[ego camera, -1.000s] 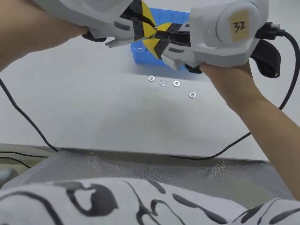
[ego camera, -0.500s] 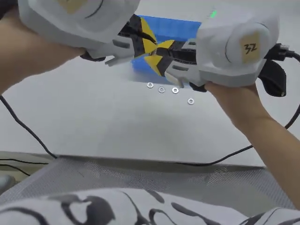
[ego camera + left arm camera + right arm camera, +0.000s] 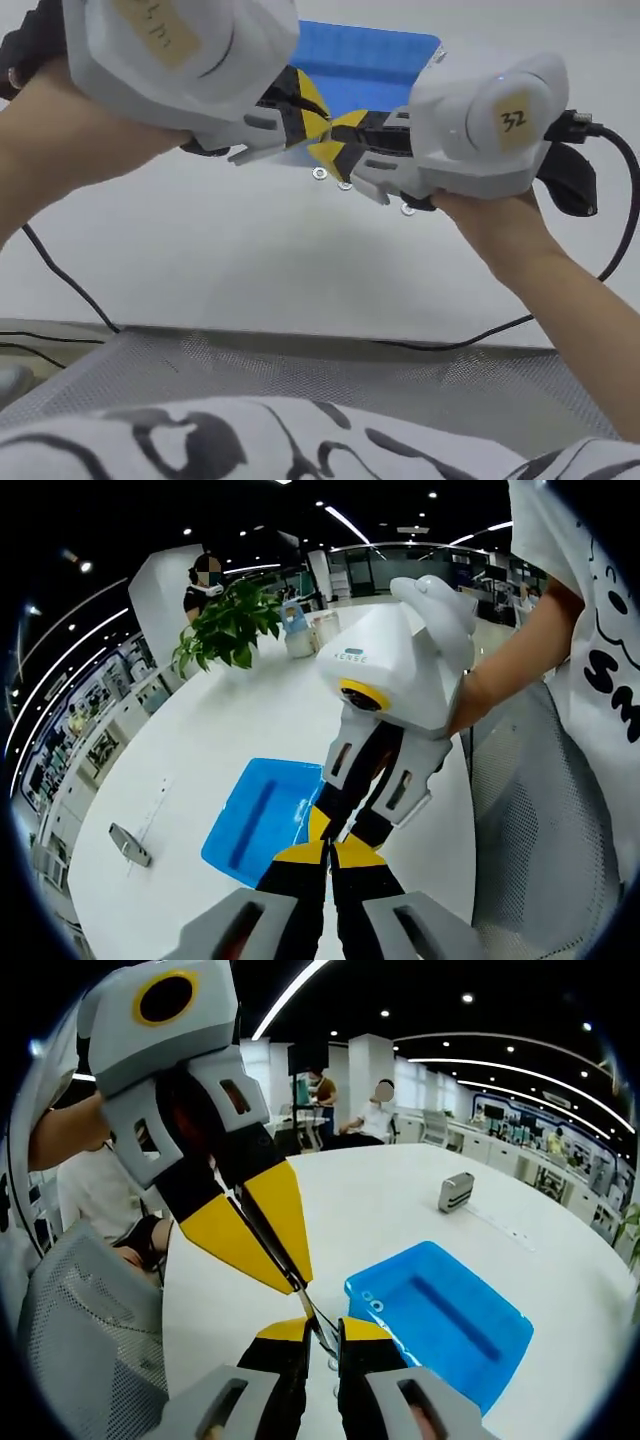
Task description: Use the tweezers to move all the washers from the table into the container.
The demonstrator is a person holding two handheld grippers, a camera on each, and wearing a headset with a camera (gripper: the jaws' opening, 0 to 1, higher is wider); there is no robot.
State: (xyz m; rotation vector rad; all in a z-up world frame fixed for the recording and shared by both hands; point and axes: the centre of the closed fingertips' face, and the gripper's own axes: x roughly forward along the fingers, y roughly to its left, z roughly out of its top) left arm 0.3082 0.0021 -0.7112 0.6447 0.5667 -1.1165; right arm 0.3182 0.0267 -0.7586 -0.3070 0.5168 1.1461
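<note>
My left gripper (image 3: 318, 128) and right gripper (image 3: 336, 142) meet tip to tip above the white table (image 3: 250, 250). Thin dark tweezers (image 3: 311, 1306) run between the left gripper's (image 3: 298, 1278) closed yellow jaws and end between my right gripper's (image 3: 322, 1332) own jaws, which pinch them. In the left gripper view its jaws (image 3: 328, 855) are closed, facing the right gripper (image 3: 335, 828). Small metal washers (image 3: 319, 173) lie on the table just under the tips, one more washer (image 3: 408, 210) to the right. The blue container (image 3: 370, 62) stands behind them.
A black cable (image 3: 612, 235) trails from the right gripper, another cable (image 3: 60, 272) crosses the table's left. A mesh chair back (image 3: 300, 360) lies below the table's front edge. A small grey device (image 3: 456, 1191) sits farther off on the table. People sit in the background.
Both grippers, still tip to tip, have come down together toward the washers and now cover part of the row. The washers and container have stayed put.
</note>
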